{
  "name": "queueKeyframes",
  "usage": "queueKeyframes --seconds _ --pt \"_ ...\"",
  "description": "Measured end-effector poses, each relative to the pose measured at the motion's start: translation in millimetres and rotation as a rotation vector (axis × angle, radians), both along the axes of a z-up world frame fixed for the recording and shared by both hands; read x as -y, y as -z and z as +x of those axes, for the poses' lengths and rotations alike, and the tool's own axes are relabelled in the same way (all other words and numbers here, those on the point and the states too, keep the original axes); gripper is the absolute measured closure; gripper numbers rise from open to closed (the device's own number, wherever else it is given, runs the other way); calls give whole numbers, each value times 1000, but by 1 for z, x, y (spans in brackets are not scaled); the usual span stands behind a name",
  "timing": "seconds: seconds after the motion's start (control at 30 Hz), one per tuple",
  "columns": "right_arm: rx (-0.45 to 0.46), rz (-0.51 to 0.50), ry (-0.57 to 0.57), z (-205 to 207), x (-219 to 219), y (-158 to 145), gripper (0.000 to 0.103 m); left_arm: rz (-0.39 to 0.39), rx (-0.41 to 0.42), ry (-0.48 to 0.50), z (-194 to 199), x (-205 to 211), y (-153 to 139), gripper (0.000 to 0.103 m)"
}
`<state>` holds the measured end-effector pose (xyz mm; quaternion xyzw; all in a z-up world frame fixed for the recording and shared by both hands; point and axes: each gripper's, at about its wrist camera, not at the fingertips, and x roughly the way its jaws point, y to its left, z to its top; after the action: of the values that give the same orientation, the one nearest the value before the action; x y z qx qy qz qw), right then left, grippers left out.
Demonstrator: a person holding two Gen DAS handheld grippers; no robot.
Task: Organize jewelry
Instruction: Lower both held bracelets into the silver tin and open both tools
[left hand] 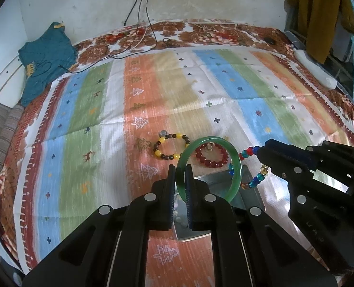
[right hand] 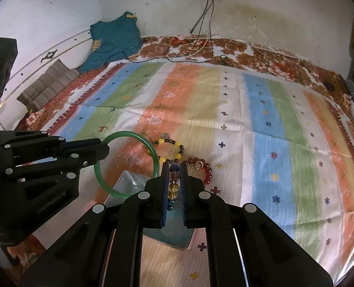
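Observation:
My left gripper (left hand: 179, 171) is shut on a green jade bangle (left hand: 236, 165) and holds it upright above a shiny metal tray (left hand: 215, 177). The bangle also shows in the right wrist view (right hand: 98, 174). My right gripper (right hand: 174, 167) is shut on a multicoloured bead bracelet (right hand: 173, 186), which hangs over the tray (right hand: 129, 179); the same bracelet shows in the left wrist view (left hand: 254, 181). A yellow and brown bead bracelet (left hand: 171, 146) and a red bead bracelet (left hand: 211, 156) lie on the striped cloth just beyond the tray.
The striped cloth (left hand: 153, 95) covers a bed with a floral sheet. A teal garment (left hand: 45, 59) and folded striped fabric (left hand: 0, 134) lie at the far left. Black cables (left hand: 138, 24) run down the wall. A white object (left hand: 315, 69) lies at the right edge.

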<state>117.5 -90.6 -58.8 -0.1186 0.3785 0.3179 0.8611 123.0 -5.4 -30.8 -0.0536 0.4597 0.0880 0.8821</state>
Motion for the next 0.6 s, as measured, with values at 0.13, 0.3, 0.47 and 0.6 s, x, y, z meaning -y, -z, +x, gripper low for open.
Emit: queueKeyframes --seconds 0.13,0.3,0.47,0.6 --pt "-7 -1 2 -5 3 2 93 21 3 -4 -7 3 -2 95" --pt "-14 14 7 -6 7 2 93 20 -1 7 -9 6 -1 94" --pt "-54 22 39 1 11 6 92 8 -49 5 -6 4 7 90" --pt "-69 12 65 5 13 9 72 -3 -45 -21 -6 -4 6 85"
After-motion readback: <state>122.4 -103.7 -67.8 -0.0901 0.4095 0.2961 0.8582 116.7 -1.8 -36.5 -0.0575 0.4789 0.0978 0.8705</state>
